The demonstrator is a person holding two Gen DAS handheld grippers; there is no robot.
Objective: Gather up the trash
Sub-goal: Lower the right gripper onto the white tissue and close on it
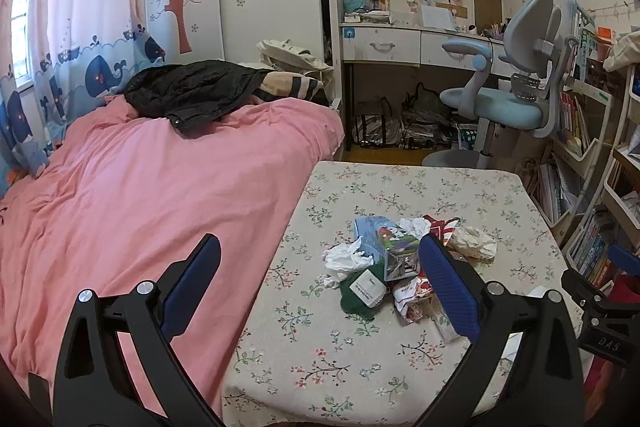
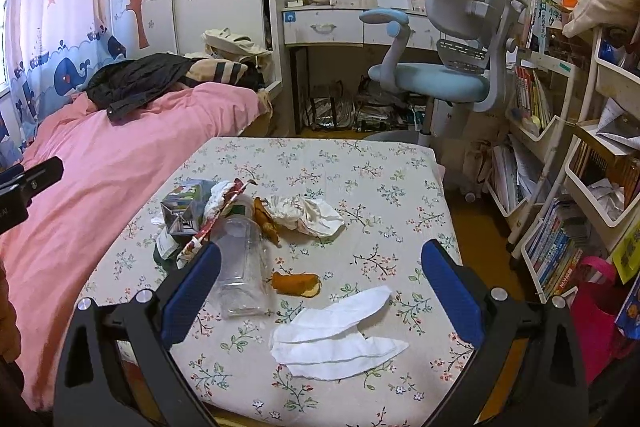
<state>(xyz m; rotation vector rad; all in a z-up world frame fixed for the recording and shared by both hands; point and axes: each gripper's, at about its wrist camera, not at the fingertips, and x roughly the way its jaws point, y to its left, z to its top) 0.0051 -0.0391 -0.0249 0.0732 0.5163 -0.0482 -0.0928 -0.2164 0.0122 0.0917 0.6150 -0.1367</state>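
Trash lies in a heap on the floral-cloth table point(image 1: 360, 367) point(image 2: 380, 179): a crushed drink carton point(image 1: 390, 247) point(image 2: 182, 207), crumpled white tissues point(image 1: 346, 259) point(image 2: 308, 211), a green packet with a white label point(image 1: 362, 293), a red-and-white wrapper point(image 1: 410, 301) point(image 2: 216, 219), a clear plastic bottle point(image 2: 242, 267), orange peel pieces point(image 2: 296, 283) and flat white tissue sheets point(image 2: 336, 335). My left gripper point(image 1: 320, 275) hangs open above the table's left side, nothing between its fingers. My right gripper point(image 2: 320, 279) is open over the peel and the flat tissues.
A bed with a pink cover point(image 1: 140, 187) runs along the table's left side, a black jacket point(image 1: 192, 91) on it. Beyond the table stand a blue desk chair point(image 2: 436, 71) and a white desk point(image 1: 400, 43). Bookshelves point(image 2: 560, 147) and a pink bag point(image 2: 596, 315) crowd the right.
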